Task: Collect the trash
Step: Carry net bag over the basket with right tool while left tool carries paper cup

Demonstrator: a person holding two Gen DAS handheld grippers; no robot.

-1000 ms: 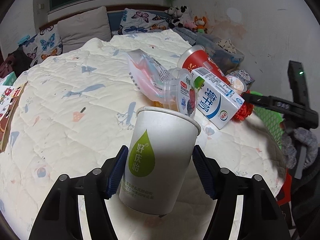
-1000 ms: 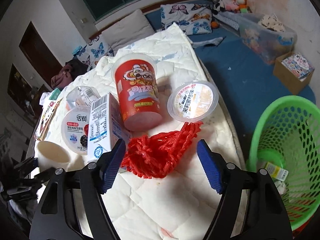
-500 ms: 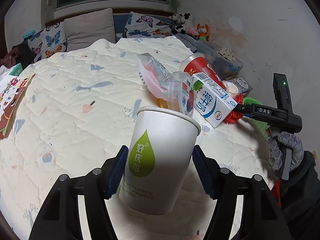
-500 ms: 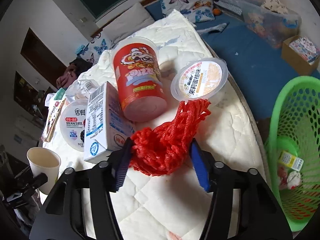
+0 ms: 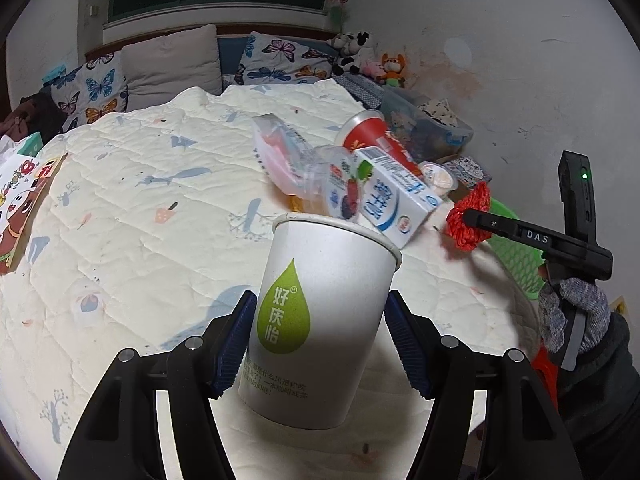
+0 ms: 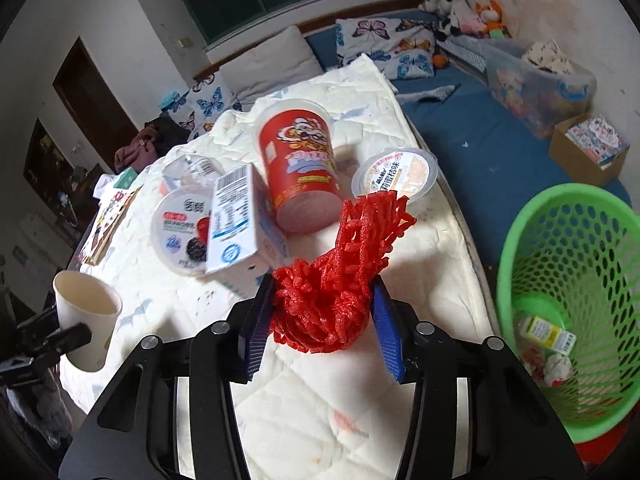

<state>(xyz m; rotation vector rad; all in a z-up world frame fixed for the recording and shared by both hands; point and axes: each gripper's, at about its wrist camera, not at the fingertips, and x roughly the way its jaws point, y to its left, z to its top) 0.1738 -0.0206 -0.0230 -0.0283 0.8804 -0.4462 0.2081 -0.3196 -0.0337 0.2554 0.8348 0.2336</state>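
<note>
Quilted cream bedcover [image 5: 132, 216] with small printed motifs spreads over a bed in a bedroom; white walls, dark window at 12 o'clock, butterfly-print pillows [image 5: 280, 60] and stuffed toys [image 5: 360, 56] along the far edge.

Left gripper [image 5: 318, 336]: blue-padded fingers [image 5: 236, 340] set fairly wide, pressed on both sides of a white paper cup [image 5: 320, 320] with a green droplet logo. Cup tilts slightly, mouth up; in the right wrist view its inside looks empty [image 6: 86, 308], at 9 o'clock.

Right gripper [image 6: 322, 320]: fingers [image 6: 258, 320] narrow and closing, a bunched red mesh net [image 6: 332, 288] squeezed between the pads. Loose end of the net flares upward toward 12 o'clock, its tip overlapping the view of a flat sealed pudding cup [image 6: 394, 172]. Seen from the left wrist camera, the net [image 5: 468, 220] sits at the tip of the right gripper at 3 o'clock, held by a hand in a grey knit glove [image 5: 572, 320].

Remaining trash on the bedcover beyond the net, close together:
- white-and-blue milk carton [image 6: 240, 224] lying on its side, at 10 o'clock of the net
- round yogurt cup [image 6: 180, 236] touching the carton's left side
- clear plastic container [image 6: 192, 168] behind the yogurt cup
- red snack tub [image 6: 298, 168] on its side, at 12 o'clock

Green perforated basket [image 6: 572, 304] stands off the bed edge at 3 o'clock, with a few wrappers at the bottom. Farther back: blue mattress surface, cardboard box [image 6: 592, 148], clear storage bin [image 6: 536, 84].
</note>
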